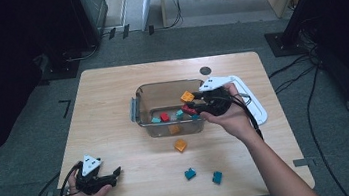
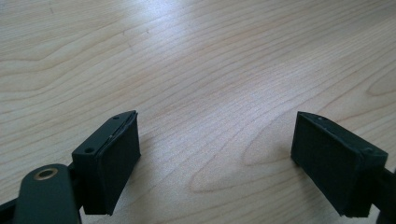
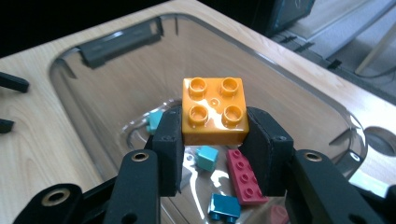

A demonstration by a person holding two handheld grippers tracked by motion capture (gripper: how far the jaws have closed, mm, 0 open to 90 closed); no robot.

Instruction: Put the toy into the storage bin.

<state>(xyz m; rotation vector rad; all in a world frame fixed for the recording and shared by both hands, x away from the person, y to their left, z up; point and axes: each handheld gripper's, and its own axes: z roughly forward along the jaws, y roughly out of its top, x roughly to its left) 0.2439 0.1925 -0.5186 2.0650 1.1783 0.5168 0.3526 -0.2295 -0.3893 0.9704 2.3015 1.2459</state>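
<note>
The right tool (image 3: pixel 214 140) grips an orange four-stud brick (image 3: pixel 215 112) between its pads, above the open clear bin (image 1: pixel 136 110). No brand or writing is legible on the brick (its studs look plain). Inside the bin lie teal, red and orange bricks, partly hidden by the tool's jaws in the right gripper view. Just outside the bin's near wall sits another orange brick (image 1: pixel 181 145), with two teal bricks (image 1: pixel 190 173) farther from it. The left tool (image 1: pixel 103 180) rests on the wooden surface (image 1: pixel 110 85) well away from the bin, jaws spread wide, holding nothing.

clear tub (image 1: pixel 138 107) mid-table, bare wood (image 1: pixel 112 141) left
</note>
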